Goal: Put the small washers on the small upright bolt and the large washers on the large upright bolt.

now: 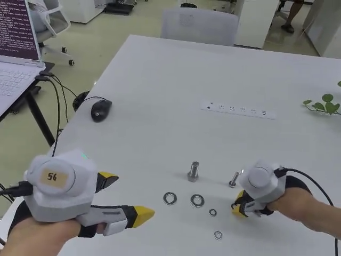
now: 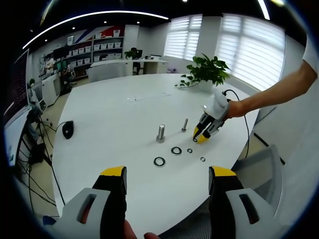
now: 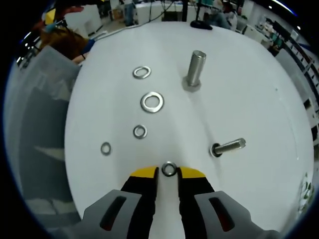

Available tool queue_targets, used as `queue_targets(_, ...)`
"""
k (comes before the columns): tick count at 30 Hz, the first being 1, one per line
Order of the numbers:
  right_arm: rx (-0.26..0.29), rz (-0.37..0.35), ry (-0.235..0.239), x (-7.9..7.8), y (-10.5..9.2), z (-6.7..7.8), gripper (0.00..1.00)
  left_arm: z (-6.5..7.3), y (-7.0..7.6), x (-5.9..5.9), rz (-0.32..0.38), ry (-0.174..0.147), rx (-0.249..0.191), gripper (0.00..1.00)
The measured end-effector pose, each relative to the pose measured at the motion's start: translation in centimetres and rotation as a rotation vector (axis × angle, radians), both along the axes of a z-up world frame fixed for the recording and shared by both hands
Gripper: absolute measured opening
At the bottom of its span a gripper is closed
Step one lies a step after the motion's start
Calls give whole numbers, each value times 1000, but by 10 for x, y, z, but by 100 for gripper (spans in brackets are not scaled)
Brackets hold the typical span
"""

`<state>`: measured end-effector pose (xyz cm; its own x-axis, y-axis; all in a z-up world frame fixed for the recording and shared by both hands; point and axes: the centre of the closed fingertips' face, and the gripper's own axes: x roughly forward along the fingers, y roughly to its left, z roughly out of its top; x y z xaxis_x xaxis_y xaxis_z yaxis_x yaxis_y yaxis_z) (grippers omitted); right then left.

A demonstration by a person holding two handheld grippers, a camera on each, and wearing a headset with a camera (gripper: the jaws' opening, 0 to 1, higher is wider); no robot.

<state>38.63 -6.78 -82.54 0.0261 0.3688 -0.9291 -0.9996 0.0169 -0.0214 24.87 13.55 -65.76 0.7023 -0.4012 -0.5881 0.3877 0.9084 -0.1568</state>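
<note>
1. Left tongs sit nearest, at 7 o'clock in the head view. They are wide, carry nothing, and are well apart from the parts.
2. Right tongs are narrow, tips down at the surface either side of a small washer. I can't tell if it is pinched or just flanked.
3. Step in hand, my read: pick that washer. It's a thin flat ring on a smooth top, so take it by the outer edge with tips low and squeeze square, or it skids out.
4. Target is the small bolt, near, at 2 o'clock from the tips. Keep the washer level, centre the hole over the bolt end, release low.
5. Large bolt is at 12 o'clock, head down, shank up, dull grey steel.
6. Large washers are at 11 o'clock and spare small washers at 10. All are bright metal rings lying flat, none on a bolt.
7. The surface is white, matte and plain. Likely slippery.
</note>
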Motion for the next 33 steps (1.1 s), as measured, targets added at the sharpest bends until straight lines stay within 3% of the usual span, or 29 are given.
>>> queue_targets(9, -23, -10, -13, 1, -1, 0, 14, 0, 1, -1, 6, -1, -1, 66)
queue_targets(23, 18, -107, 12, 1, -4, 5, 13, 1, 2, -3, 9, -6, 2, 66)
queue_targets(27, 23, -113, 8, 3, -6, 10, 13, 2, 2, -3, 10, -8, 1, 66)
queue_targets(33, 39, -116, -27, 13, -7, 29, 13, 3, 2, -3, 14, -14, -1, 66)
